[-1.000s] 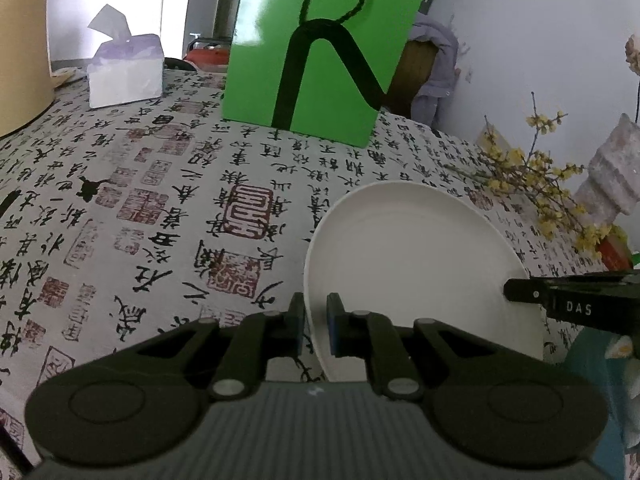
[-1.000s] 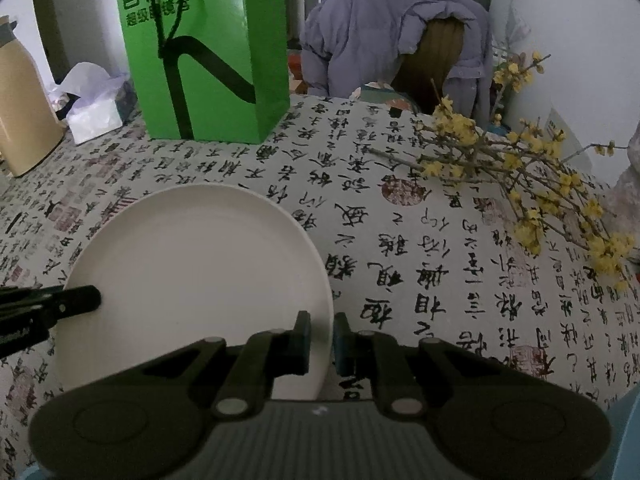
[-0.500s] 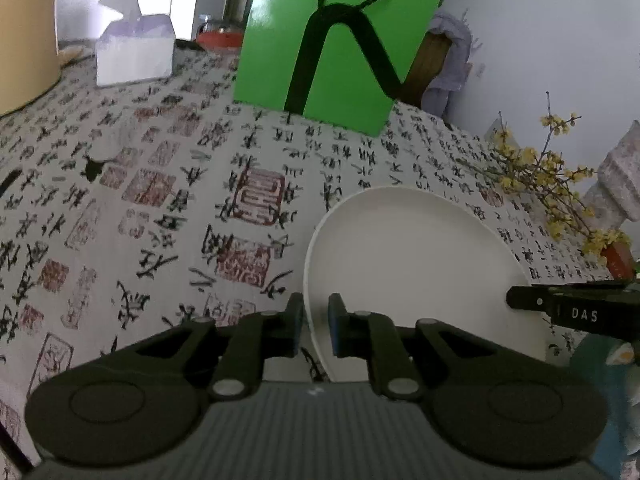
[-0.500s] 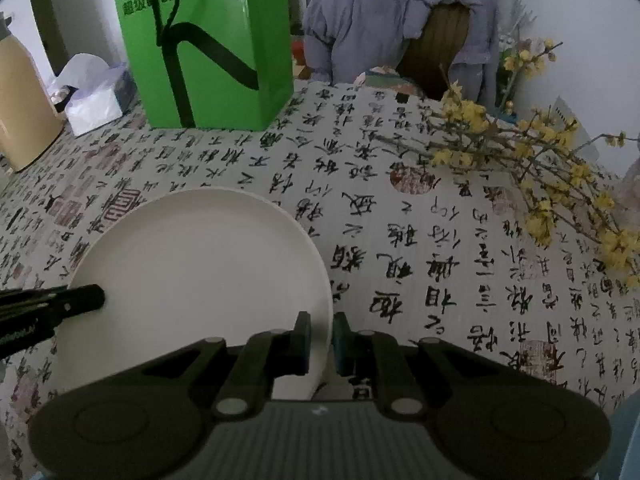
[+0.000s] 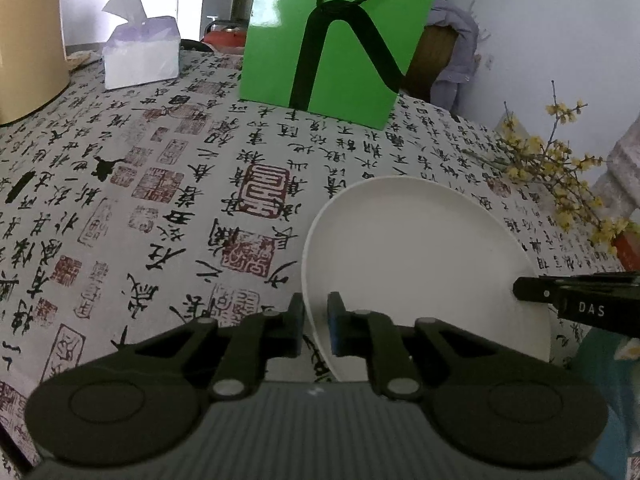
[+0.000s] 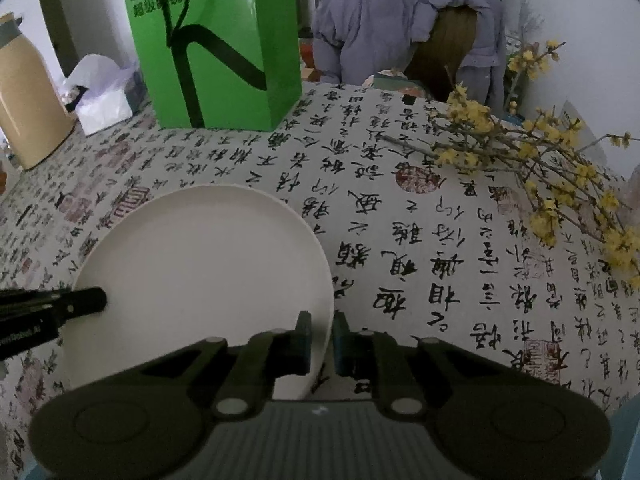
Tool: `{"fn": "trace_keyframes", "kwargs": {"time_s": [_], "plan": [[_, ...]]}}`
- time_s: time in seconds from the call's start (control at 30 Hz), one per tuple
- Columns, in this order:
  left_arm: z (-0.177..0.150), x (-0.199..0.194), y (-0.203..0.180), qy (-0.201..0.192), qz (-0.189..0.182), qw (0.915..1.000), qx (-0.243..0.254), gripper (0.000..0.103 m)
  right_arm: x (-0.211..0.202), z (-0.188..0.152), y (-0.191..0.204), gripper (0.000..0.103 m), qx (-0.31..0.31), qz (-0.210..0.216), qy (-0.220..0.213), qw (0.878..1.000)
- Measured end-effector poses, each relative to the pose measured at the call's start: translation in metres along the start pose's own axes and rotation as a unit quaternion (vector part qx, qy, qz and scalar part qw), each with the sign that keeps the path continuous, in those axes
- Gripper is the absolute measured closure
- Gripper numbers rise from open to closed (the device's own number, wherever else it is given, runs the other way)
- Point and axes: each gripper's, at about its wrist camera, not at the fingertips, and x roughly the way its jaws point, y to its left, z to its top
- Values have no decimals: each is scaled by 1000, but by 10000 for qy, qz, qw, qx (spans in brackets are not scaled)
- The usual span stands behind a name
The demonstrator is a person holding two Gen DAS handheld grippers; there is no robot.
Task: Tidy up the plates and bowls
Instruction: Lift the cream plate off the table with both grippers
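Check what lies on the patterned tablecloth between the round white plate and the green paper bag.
Nothing: only bare calligraphy-print tablecloth separates the round white plate from the green paper bag. The right wrist view shows it; the left wrist view agrees.

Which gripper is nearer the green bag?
Left, narrowly. The left gripper grips the plate at its edge on the green bag side; the right gripper grips the opposite edge, toward the yellow flowers.

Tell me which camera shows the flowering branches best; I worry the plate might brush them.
The right wrist view: the yellow flowering branches sprawl across the tablecloth, clear of the white plate. The left wrist view catches only part of them at its right edge.
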Motion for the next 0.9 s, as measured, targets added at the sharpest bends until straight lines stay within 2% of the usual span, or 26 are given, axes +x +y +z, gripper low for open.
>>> {"fn": "trace_keyframes", "kwargs": {"time_s": [0.5,0.9], "plan": [[5,-8,7,-194,62,9996,-186,91,-5,6,9,93,-103,18,-175,9998],[12,-23,14,-421,44,9986,-309,90,-21,14,20,93,-223,39,-487,9986]]}}
